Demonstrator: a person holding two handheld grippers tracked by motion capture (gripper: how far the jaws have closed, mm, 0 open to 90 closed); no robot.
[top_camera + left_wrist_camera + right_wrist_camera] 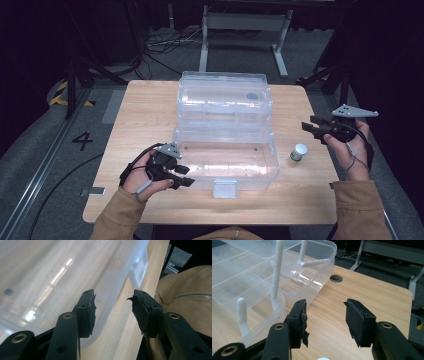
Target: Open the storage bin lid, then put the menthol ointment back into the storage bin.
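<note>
Storage box [225, 150] lies opened flat for loading; left gripper [186, 176] hangs released at its front rim (nothing gripped), right gripper [312, 127] spread empty above the small bottle [299, 152].

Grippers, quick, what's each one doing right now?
Left gripper: jaws open, holding nothing, at the clear box's front rim.
Right gripper: jaws open, holding nothing, over the table.

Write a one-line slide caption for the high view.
Open clear plastic box on a wooden table; left gripper at its front rim, right gripper open above a small white-capped bottle.
</note>
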